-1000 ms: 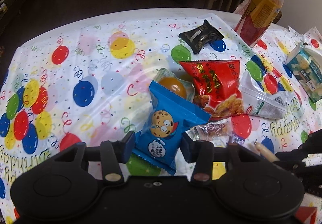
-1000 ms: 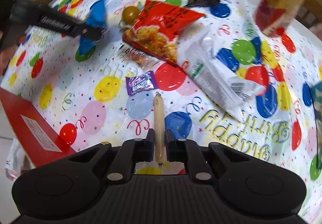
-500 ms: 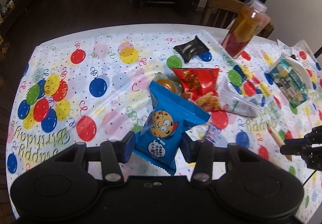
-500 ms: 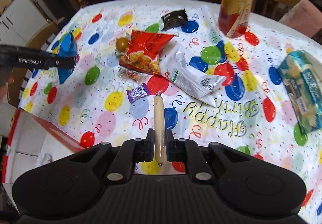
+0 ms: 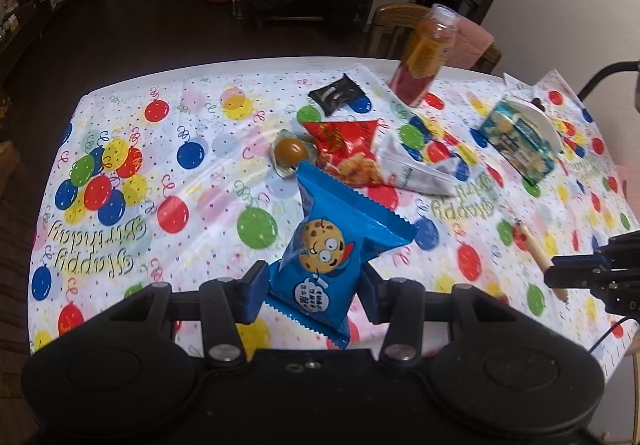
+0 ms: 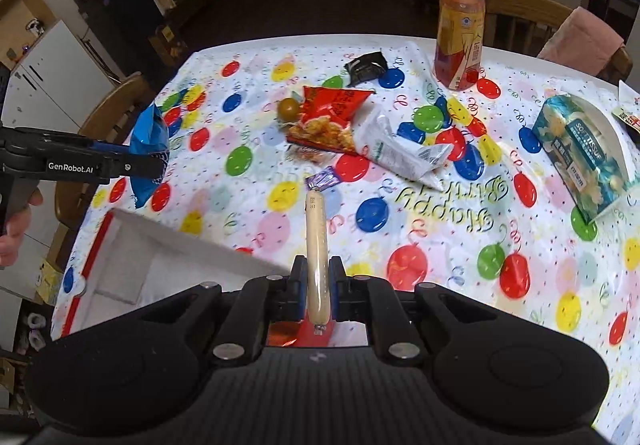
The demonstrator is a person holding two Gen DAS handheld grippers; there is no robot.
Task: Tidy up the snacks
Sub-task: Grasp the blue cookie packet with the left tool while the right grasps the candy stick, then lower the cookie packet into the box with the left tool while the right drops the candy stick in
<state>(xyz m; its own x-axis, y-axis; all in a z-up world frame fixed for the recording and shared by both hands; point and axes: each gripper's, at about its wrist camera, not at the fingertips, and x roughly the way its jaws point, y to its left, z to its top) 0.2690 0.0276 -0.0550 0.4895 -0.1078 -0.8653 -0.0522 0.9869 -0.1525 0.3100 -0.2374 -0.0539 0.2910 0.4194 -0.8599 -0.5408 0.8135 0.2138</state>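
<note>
My left gripper point(image 5: 313, 289) is shut on a blue cookie packet point(image 5: 332, 245) and holds it above the balloon tablecloth point(image 5: 160, 173). From the right wrist view the same blue cookie packet point(image 6: 150, 153) hangs at the left in the left gripper point(image 6: 154, 165). My right gripper point(image 6: 317, 285) is shut on a pale sausage stick point(image 6: 316, 241) that points forward over the table. A red and white box point(image 6: 132, 269) lies open below, at the near left. On the table lie a red snack bag point(image 6: 332, 113), a white pouch point(image 6: 400, 153), a small purple candy point(image 6: 324, 179) and a black packet point(image 6: 366, 67).
An orange drink bottle point(image 6: 460, 29) stands at the far side. A tissue pack point(image 6: 584, 153) lies at the right. A round brown jelly cup point(image 6: 289, 108) sits by the red bag. Wooden chairs point(image 6: 524, 17) ring the table. A hand point(image 6: 16, 221) grips the left tool.
Both grippers have risen and pulled back from the table with their snacks held. The open box has come into the right wrist view.
</note>
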